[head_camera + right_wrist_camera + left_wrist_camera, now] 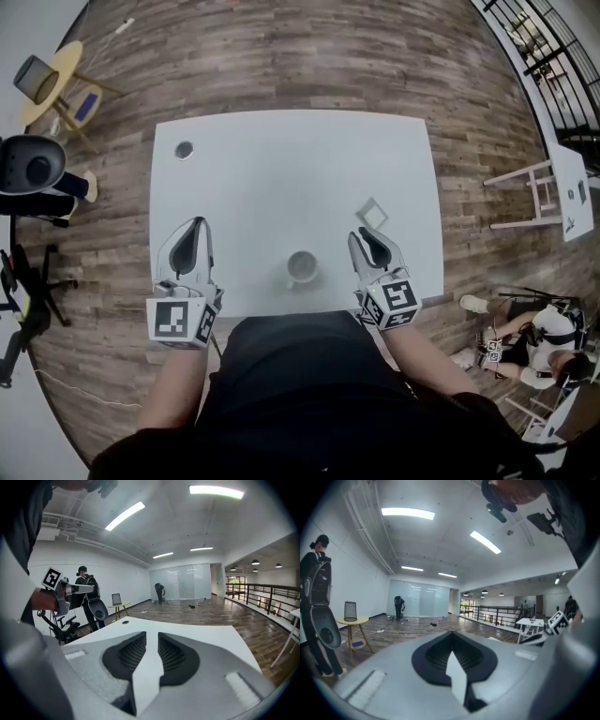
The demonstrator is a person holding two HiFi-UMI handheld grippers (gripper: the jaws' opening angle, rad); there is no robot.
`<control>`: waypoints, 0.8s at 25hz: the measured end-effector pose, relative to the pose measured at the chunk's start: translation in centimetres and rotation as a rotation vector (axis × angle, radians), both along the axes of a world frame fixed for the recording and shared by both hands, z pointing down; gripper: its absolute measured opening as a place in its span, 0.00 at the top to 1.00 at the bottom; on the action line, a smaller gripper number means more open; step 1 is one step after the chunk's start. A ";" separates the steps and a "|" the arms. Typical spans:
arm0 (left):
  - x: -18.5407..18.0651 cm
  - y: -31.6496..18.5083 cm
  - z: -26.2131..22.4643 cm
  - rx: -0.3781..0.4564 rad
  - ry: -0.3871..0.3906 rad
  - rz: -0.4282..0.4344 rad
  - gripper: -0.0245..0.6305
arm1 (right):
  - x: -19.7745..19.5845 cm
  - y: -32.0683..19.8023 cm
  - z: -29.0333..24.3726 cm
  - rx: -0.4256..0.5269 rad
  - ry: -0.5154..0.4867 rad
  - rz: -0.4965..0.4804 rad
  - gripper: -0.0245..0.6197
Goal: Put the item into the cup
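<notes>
1. A white table (281, 178) was seen standing on a wood-plank floor (281, 66).
2. The left gripper (197, 225) was held over the table's near left part. Its jaws were pressed together at the tips, and nothing was caught between them.
3. The right gripper (367, 234) was held over the near right part. Its jaws were parted by a narrow gap, through which only the tabletop was seen, and nothing was gripped.
4. A white cup (302, 268) was set upright near the table's near edge, between the two grippers and apart from both.
5. The small square item (372, 214) was laid flat on the table just beyond the right gripper's tips, outside the cup.
6. A small round hole (184, 150) was seen near the far left corner.
</notes>
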State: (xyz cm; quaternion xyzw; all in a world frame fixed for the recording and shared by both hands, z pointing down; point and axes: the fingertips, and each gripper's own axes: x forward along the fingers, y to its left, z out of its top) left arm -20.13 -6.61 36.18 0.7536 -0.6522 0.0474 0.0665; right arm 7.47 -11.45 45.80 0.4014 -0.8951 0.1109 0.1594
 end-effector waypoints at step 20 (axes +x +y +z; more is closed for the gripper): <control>2.0 -2.1 -2.0 0.058 -0.031 0.053 0.96 | 4.0 -1.9 -2.6 0.091 -0.027 0.107 0.83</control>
